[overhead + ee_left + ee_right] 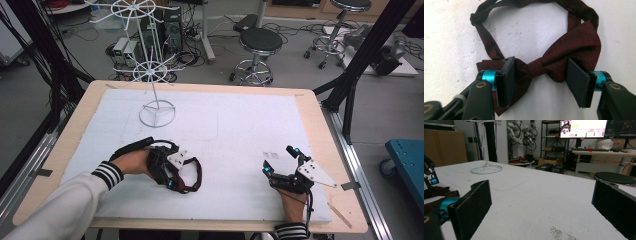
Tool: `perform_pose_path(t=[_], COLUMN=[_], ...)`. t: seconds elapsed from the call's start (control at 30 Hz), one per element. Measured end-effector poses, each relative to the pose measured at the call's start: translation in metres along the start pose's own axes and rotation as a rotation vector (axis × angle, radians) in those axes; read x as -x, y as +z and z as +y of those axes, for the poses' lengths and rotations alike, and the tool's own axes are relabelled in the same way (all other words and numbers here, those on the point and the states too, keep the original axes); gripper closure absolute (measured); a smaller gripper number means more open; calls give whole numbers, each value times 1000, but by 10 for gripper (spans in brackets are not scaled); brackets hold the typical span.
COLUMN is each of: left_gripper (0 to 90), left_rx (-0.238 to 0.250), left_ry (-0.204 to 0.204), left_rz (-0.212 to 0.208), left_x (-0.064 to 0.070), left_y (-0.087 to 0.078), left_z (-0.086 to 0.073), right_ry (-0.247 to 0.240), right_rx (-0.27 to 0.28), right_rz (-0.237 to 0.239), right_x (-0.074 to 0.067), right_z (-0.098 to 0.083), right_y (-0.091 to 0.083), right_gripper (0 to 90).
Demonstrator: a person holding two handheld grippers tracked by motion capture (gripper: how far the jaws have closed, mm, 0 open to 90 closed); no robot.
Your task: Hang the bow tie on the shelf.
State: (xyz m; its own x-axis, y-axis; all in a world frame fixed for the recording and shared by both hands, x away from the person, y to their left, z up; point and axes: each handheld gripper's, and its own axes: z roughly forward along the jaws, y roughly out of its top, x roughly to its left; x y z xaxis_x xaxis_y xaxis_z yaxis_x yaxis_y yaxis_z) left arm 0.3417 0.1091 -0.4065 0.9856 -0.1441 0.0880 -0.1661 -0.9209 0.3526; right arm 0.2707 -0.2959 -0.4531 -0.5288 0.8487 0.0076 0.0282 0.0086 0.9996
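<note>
Now left tool (540, 75) straddles dark red bow tie (564, 53) on table (240, 125), pads touching fabric, not clenched; right tool (282, 162) released, empty.

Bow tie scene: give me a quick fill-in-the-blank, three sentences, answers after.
1. The bow tie lying on the white table cover is dark ____ in colour.
2. The bow tie lies between the jaws of the ____ gripper.
3. The right gripper has its jaws spread with ____ between them.

Missing words: red; left; nothing
</note>
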Motion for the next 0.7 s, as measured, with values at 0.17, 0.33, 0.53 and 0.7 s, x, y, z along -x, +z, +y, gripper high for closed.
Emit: perform_pose_path(t=[0.17, 0.33, 0.53, 0.7], left_gripper=[525, 536, 604, 648], left_rx=[-11, -13, -18, -22], left_ry=[-5, -11, -16, -45], left_rz=[18, 26, 42, 65], left_x=[0, 1, 3, 4], left_y=[0, -1, -1, -1], left_z=[1, 1, 1, 2], right_ry=[2, 6, 1, 2], right_rx=[-2, -3, -1, 0], right_rz=[0, 0, 1, 0], right_x=[0, 0, 0, 0], right_z=[0, 0, 0, 0], right_y=[0, 0, 0, 0], right_gripper=[19, 19, 19, 19])
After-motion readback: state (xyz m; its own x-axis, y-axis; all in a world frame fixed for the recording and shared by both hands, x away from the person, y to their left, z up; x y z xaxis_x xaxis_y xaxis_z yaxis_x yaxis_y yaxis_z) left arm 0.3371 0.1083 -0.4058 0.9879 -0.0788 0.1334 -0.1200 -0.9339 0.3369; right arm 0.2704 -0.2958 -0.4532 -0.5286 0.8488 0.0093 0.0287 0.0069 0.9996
